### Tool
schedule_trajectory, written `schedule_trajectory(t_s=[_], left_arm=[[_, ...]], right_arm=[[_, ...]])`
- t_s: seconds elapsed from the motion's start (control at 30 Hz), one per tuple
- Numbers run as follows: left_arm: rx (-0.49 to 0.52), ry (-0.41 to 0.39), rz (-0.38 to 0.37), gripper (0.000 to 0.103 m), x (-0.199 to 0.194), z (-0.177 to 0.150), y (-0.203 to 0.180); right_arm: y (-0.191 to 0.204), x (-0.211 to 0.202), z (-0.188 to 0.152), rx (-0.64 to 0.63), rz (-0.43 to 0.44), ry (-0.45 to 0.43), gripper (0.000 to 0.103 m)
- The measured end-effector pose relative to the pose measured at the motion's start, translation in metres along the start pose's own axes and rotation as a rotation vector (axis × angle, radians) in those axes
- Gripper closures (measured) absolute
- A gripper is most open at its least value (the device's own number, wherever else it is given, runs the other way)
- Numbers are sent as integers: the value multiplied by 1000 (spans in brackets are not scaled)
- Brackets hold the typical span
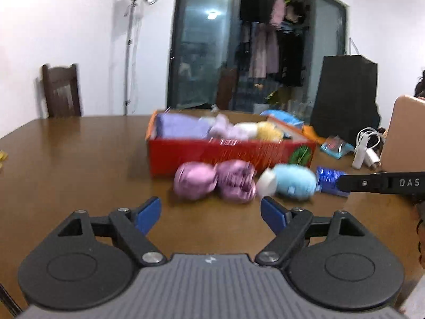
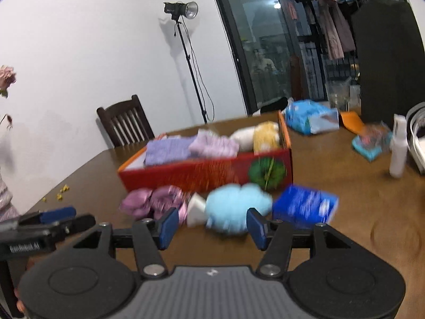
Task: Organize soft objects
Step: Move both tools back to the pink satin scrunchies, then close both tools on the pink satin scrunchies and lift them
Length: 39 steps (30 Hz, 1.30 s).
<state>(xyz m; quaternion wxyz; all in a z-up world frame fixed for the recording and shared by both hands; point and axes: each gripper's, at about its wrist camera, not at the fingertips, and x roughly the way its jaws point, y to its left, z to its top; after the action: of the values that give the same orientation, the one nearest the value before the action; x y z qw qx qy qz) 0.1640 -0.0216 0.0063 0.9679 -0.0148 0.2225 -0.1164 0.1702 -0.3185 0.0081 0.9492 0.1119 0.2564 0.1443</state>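
both grippers hang above the table (image 1: pixel 79 143) with jaws spread, empty: left gripper (image 1: pixel 211 214), right gripper (image 2: pixel 209 226). just before the red box (image 1: pixel 228 154) lies a row running left to right: two pink bundles (image 1: pixel 215 180), then a blue plush (image 2: pixel 237 206), its long axis along the box front, white end toward the bundles.

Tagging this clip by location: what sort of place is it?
Most likely a room in a home, lit for filming: a wooden dining table with a dark wooden chair, clothes hanging behind glass sliding doors, and a studio light on a stand.
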Motion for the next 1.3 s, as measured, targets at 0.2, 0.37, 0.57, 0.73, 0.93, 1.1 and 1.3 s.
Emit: schedule_trajectory(t_s=[0.2, 0.37, 0.57, 0.73, 0.93, 1.1, 1.3], left_arm=[[-38, -15, 2, 17, -39, -20, 7], [-36, -35, -30, 16, -46, -15, 2], [-34, -4, -31, 15, -27, -14, -2], [-80, 19, -25, 18, 4, 0, 15], [-79, 45, -78, 28, 62, 42, 43], [-45, 104, -134, 33, 115, 49, 51], [-92, 161, -208, 63, 131, 37, 67]], right_arm=[[21, -33, -27, -52, -23, 36, 47], [33, -54, -47, -65, -14, 52, 47], [28, -55, -53, -52, -28, 60, 47], [19, -38, -35, -43, 13, 24, 47], [25, 32, 5, -38, 64, 19, 59], [45, 102, 35, -145, 75, 51, 60], [63, 158, 43, -272, 56, 115, 61]])
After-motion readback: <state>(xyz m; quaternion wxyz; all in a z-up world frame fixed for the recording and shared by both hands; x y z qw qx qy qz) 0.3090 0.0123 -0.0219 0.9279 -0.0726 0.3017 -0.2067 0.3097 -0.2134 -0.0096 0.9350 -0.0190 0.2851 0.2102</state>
